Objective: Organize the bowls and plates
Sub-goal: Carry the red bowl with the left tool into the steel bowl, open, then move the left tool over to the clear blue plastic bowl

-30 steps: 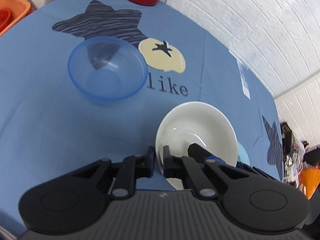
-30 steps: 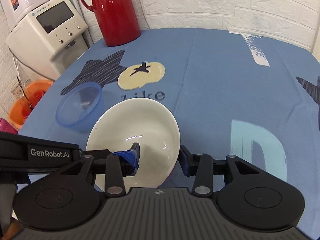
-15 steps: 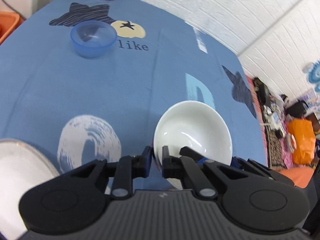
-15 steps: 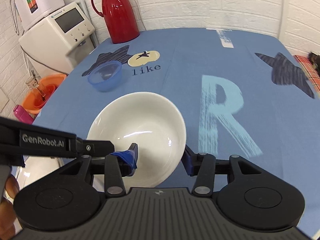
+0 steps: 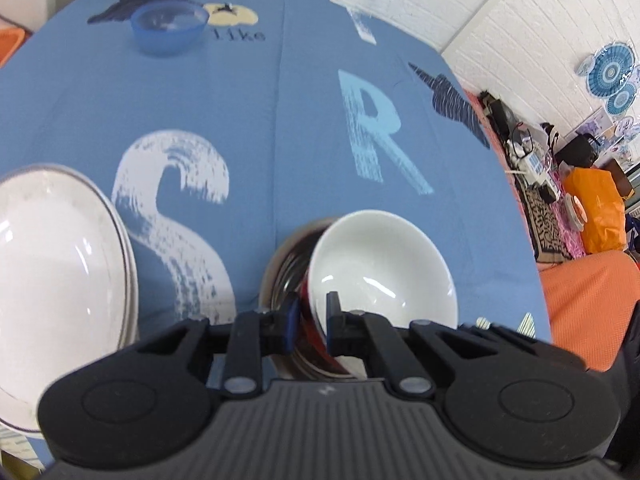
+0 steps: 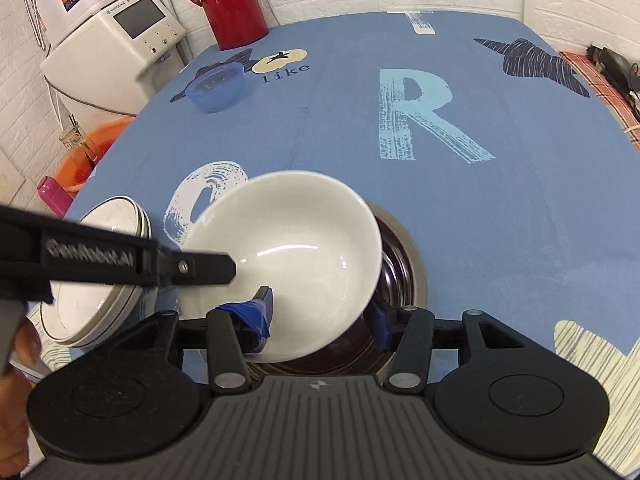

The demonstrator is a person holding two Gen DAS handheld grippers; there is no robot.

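A white bowl (image 5: 380, 264) (image 6: 292, 256) hangs tilted just above a steel bowl (image 5: 286, 258) (image 6: 404, 268) with a dark inside, near the table's front edge. My left gripper (image 5: 312, 312) (image 6: 234, 268) is shut on the white bowl's left rim. My right gripper (image 6: 320, 314) holds the near wall, one taped finger inside and the other outside under the rim. A stack of white plates (image 5: 52, 280) (image 6: 100, 280) lies to the left. A clear blue bowl (image 5: 170, 28) (image 6: 218, 86) stands far back left by the word "like".
A blue printed cloth (image 6: 460, 208) covers the table. A red thermos (image 6: 236, 0) stands at the back edge, with a white dispenser (image 6: 116, 52) and an orange basin (image 6: 92, 148) beyond the left edge. A hand (image 6: 16, 360) grips the left tool. Orange seating (image 5: 592, 312) lies off the right side.
Both grippers carried the white bowl from beside the blue bowl back toward the near edge. It now hangs over the steel bowl, next to the plate stack.
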